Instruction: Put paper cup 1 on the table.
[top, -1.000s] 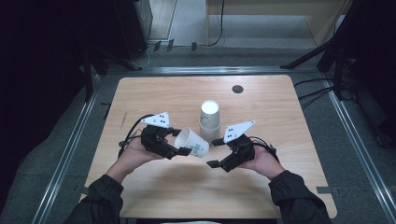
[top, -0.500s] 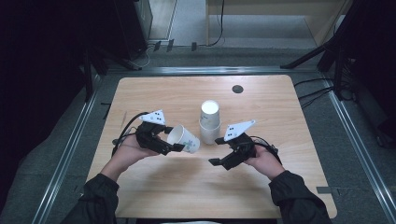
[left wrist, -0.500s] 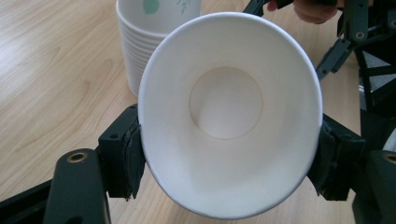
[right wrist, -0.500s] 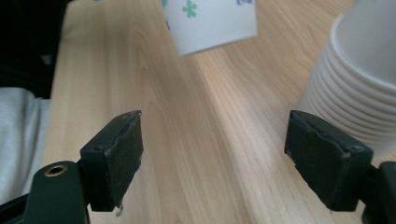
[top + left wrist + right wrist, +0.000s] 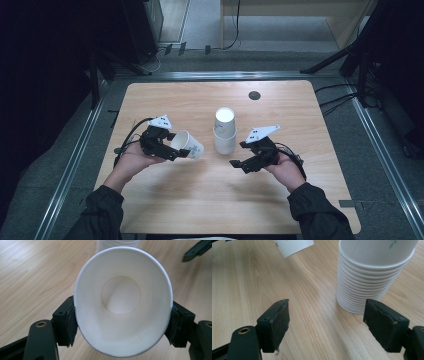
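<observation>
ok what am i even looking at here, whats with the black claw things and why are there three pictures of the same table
A person sits at a light wooden table holding a black hand tool in each hand. Each tool has two jaws that pinch things.

The high view is taken from a fixed camera above the table. There the left gripper and the right gripper sit either side of a stack of upside-down white paper cups.

The other two pictures come from small cameras riding on the tools, looking along their jaws.

In the left gripper view, the jaws squeeze a single white paper cup by its rim, its mouth facing the camera.

In the right gripper view, the jaws stand apart with nothing between them; they have just been closing a little. The stack stands beyond them.
</observation>
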Motion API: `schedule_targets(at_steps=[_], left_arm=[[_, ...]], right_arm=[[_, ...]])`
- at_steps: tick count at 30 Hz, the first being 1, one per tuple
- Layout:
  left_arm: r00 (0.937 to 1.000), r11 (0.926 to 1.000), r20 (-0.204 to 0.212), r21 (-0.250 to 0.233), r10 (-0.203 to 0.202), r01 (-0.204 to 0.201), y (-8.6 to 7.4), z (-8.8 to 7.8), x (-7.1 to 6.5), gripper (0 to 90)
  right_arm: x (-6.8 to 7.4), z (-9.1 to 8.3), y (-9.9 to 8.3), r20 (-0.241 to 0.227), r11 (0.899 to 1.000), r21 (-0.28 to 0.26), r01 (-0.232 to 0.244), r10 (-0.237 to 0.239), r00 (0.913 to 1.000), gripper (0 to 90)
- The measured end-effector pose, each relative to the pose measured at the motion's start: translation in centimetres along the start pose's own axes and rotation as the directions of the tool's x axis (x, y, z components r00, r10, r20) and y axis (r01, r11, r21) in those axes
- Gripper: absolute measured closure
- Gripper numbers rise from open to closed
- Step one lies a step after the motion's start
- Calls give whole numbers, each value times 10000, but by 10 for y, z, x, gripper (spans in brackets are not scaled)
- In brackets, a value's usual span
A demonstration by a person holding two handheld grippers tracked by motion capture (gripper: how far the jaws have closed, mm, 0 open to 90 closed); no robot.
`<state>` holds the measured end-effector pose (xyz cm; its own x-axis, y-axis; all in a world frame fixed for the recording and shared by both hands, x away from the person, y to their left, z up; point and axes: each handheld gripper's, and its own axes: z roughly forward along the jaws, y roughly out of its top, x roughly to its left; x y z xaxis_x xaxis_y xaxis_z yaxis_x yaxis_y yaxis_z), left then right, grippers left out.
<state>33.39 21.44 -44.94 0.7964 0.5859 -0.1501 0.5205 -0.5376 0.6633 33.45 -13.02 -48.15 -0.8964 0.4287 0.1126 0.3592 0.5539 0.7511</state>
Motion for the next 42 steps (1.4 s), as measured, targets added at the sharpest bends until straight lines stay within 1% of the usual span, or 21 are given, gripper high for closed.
schedule_targets(at_steps=[3,4,5,6,11,13,16,17,22,23,26,28,29,30,31,32,33,36,37,39,42], left_arm=[[9996,9998,-200,66,-183,184,-4,-2,6,254],[9984,9996,-516,178,-226,235,-7,-4,11,254],[9984,9996,-516,178,-226,235,-7,-4,11,254],[9963,9992,-808,239,-290,310,-9,-7,15,254],[9926,9975,-1040,250,-630,659,-13,-13,25,254],[9915,9972,-1143,360,-615,660,-16,-16,29,251],[9881,9961,-1385,478,-674,746,-19,-22,34,251],[9848,9957,-1603,530,-665,758,-20,-25,35,251],[9784,9910,-1851,794,-915,1077,-26,-31,44,251],[9758,9890,-1959,909,-971,1167,-27,-31,46,251],[9615,9808,-2515,1289,-1104,1463,-31,-32,53,249],[9558,9770,-2667,1358,-1237,1644,-34,-32,57,248],[9512,9750,-2807,1399,-1284,1729,-35,-32,59,248],[9435,9708,-3032,1512,-1339,1864,-37,-33,62,246],[9435,9708,-3032,1512,-1339,1864,-37,-33,62,246],[9332,9655,-3309,1634,-1398,2026,-39,-32,64,245],[9295,9617,-3387,1718,-1458,2135,-40,-31,65,245],[9232,9533,-3508,1905,-1568,2343,-42,-30,69,242],[9232,9533,-3508,1905,-1568,2343,-42,-30,69,241],[9162,9449,-3624,2030,-1711,2567,-44,-29,72,240],[9124,9435,-3724,2062,-1697,2596,-44,-29,72,234]], right_arm=[[0,0,0,-13,10000,-28,3,-3,10000,214],[0,0,0,-17,10000,25,2,-2,10000,214],[0,0,0,-12,10000,43,14,-14,10000,213],[0,1,0,-4,10000,47,-1,1,10000,213],[0,1,0,-33,10000,55,-11,11,10000,213],[0,1,-1,-38,9999,98,-29,29,10000,213],[0,1,-1,-96,10000,65,-11,12,10000,214],[0,1,-1,-174,10000,15,22,-22,9998,213],[0,1,-1,-229,9999,3,123,-123,9997,214],[0,1,-1,-229,9999,3,123,-123,9997,214],[0,2,-1,-215,9998,58,167,-166,9996,214],[0,2,-1,-240,9999,65,155,-154,9996,214],[0,2,-1,-247,9998,56,164,-163,9996,214],[0,2,-1,-248,9999,60,152,-151,9996,214],[0,2,-1,-248,9999,60,152,-151,9996,214],[0,2,-1,-232,9999,76,134,-133,9996,214],[0,2,-1,-234,9999,80,123,-121,9997,214],[0,2,-1,-236,9998,81,154,-152,9996,214],[0,3,-2,-241,9998,105,155,-152,9996,214],[0,3,-2,-244,9998,105,156,-154,9996,214],[0,3,-1,-245,9998,95,160,-158,9996,214]])
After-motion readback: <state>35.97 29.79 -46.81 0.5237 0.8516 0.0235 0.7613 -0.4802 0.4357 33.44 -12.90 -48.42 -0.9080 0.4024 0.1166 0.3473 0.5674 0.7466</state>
